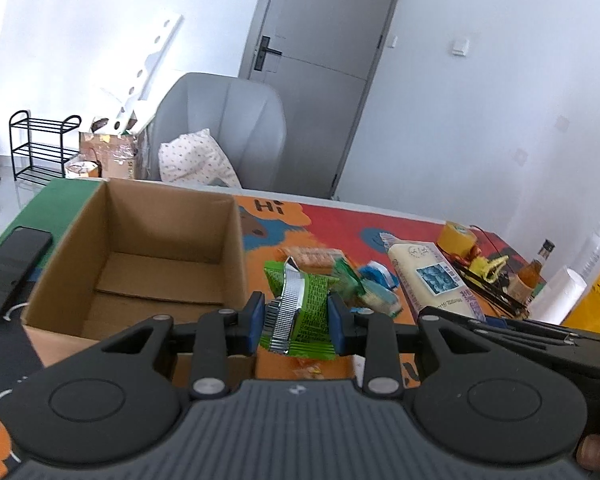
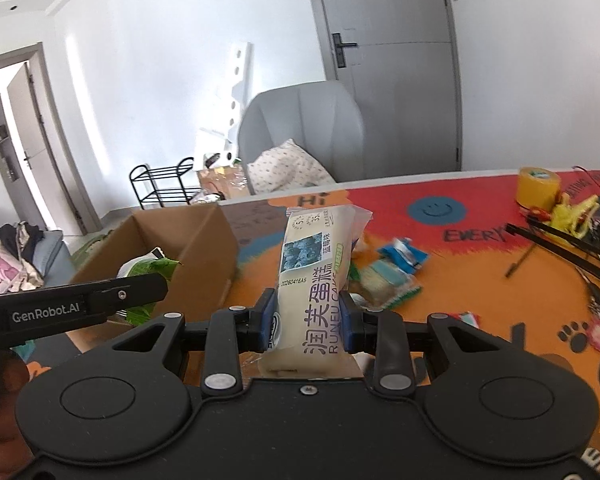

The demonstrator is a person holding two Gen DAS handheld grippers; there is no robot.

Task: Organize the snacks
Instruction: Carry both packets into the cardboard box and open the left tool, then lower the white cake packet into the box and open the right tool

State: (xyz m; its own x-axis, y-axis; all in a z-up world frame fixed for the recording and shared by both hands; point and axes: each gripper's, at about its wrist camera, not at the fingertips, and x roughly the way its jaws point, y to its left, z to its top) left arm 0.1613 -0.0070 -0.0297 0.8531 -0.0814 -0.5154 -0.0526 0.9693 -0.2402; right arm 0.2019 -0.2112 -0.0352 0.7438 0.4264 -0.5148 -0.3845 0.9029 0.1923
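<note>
My left gripper [image 1: 296, 316] is shut on a green snack packet [image 1: 306, 312] with a silver seam, held just right of an open cardboard box [image 1: 140, 240] that looks empty inside. My right gripper [image 2: 309, 320] is shut on a cream cake packet [image 2: 312, 272] with a blue picture, held upright above the mat. That cake packet also shows in the left wrist view [image 1: 428, 272]. The box [image 2: 188, 240] lies to the left in the right wrist view, with the left gripper's body [image 2: 72, 308] and the green packet [image 2: 148, 276] before it. Loose blue and green snacks [image 2: 392, 268] lie on the mat.
The table has a colourful orange and red mat [image 2: 480, 280]. A yellow tape roll [image 2: 538, 188], yellow clip [image 2: 576, 212] and black sticks [image 2: 564, 244] sit at the right. A black phone [image 1: 12, 268] lies left of the box. A grey chair [image 1: 228, 128] stands behind the table.
</note>
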